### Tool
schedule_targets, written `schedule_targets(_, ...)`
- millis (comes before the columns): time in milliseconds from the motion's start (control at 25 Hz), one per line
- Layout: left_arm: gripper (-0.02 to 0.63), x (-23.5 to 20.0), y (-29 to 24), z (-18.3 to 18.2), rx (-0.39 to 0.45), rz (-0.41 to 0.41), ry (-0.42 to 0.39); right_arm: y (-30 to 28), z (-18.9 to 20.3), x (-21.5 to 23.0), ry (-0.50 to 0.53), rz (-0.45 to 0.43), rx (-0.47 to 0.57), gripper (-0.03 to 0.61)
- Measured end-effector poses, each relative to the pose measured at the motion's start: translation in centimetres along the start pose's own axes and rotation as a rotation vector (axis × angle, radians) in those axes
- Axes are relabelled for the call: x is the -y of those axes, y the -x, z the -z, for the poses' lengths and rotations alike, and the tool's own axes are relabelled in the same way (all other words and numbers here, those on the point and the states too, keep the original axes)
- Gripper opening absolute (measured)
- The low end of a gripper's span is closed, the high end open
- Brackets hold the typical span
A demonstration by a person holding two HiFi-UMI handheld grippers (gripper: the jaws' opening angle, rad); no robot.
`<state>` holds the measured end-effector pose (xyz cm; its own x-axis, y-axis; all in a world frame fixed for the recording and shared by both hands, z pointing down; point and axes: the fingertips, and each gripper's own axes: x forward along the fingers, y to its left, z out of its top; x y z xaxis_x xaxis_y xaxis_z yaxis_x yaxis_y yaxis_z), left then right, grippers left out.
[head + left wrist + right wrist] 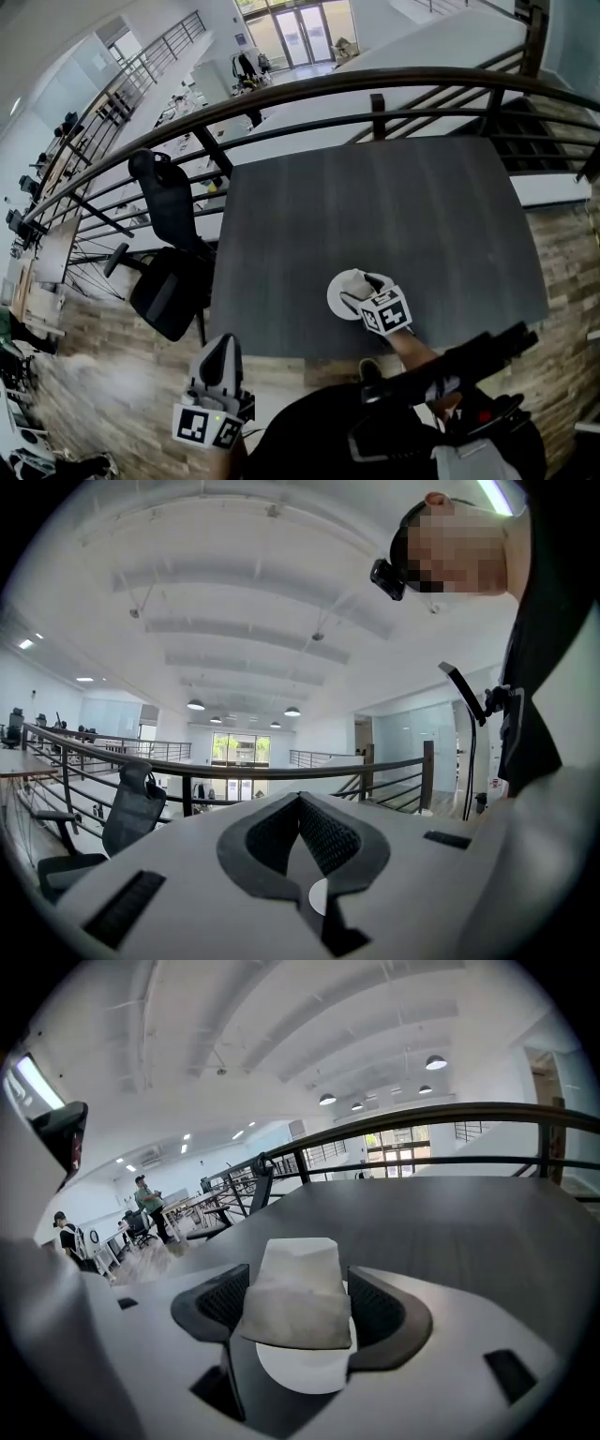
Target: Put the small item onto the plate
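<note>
Two grippers are in use at a dark grey table point(375, 216) that stands against a metal railing point(375, 82). The right gripper point(364, 291) reaches over the table's near edge, with its marker cube point(386, 312) facing up. Its jaws stand wide apart, and between them sits the small item point(298, 1288), a pale block with a grey lower band. The item fills the gap from side to side, and the ribbed pads point(382, 1312) touch both of its flanks, so this gripper is clamped on it. A white plate point(302, 1374) lies directly under the item, close to the near edge of the table and right of its middle. Whether the item's underside rests on the plate or hangs just above it cannot be told from any view. In the head view, the plate's rim point(334, 293) shows to the left of the jaws. The left gripper point(221, 349) is held off the table, below its near edge and well apart from the plate, with its nose toward the table. Its jaws are closed, tips together, with nothing between them. A black office chair point(167, 272) stands just beside the table's left side.
</note>
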<state>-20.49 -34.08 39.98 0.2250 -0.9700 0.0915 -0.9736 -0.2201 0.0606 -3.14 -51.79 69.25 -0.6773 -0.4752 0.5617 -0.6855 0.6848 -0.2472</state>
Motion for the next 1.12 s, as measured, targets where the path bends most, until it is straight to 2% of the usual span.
schedule_targets(560,0.005,-0.6,0.7,1.0,-0.041,-0.06,0.004,-4.2,5.9,1.5,0.03,0.013,-0.171,0.331)
schedule_targets(840,0.005,-1.0,0.9,1.6,-0.056,-0.081,0.012,-5.3,6.7,1.2,0.04,-0.008,-0.2,0.331)
schedule_targets(1120,0.005,-0.3,1.1,1.5,-0.061,-0.073,0.022,-5.2,7.7,-0.2,0.003,-0.045,-0.242,0.333)
